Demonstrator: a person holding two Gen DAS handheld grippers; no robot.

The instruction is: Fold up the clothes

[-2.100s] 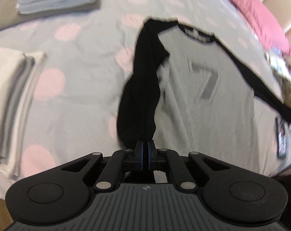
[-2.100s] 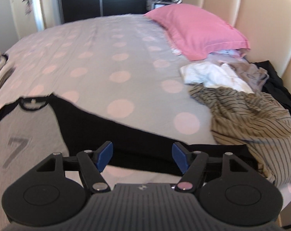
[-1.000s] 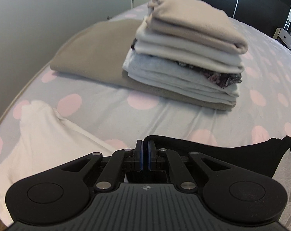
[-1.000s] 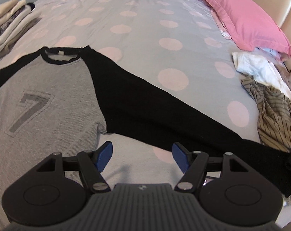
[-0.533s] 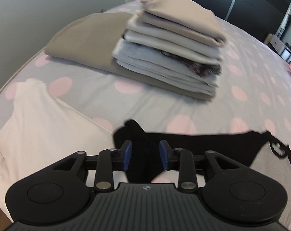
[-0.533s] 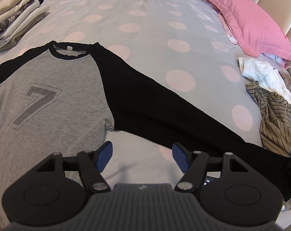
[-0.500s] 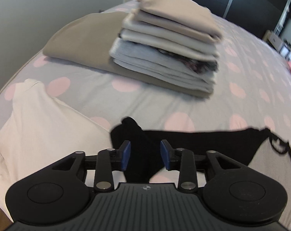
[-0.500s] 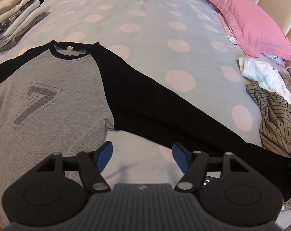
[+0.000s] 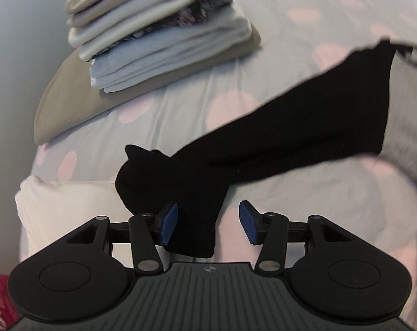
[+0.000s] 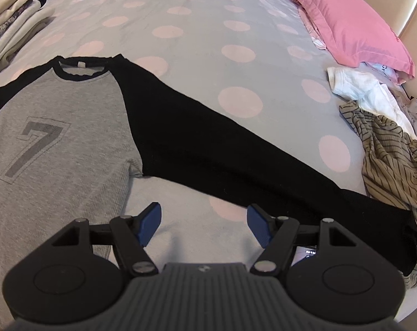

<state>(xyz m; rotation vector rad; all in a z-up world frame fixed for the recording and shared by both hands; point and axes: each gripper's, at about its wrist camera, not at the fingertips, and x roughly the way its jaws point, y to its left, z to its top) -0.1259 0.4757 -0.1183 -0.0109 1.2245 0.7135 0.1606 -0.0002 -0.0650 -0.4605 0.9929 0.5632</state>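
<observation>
A grey raglan shirt (image 10: 56,138) with a "7" print and black sleeves lies flat on the spotted bed. Its right black sleeve (image 10: 222,151) stretches out toward the right edge. Its left black sleeve (image 9: 277,138) lies spread toward me, the cuff end bunched just ahead of my left gripper (image 9: 208,224), which is open with cloth beside its left finger. My right gripper (image 10: 204,226) is open and empty, above bare sheet just short of the right sleeve.
A stack of folded clothes (image 9: 158,27) sits on a beige folded cloth at the far left, also in the right wrist view (image 10: 12,22). A white folded garment (image 9: 70,215) lies near left. A pink pillow (image 10: 346,22) and a pile of unfolded clothes (image 10: 388,143) lie right.
My left gripper has let go of the left sleeve cuff and opened wider, and it has turned right. The right gripper has barely moved.
</observation>
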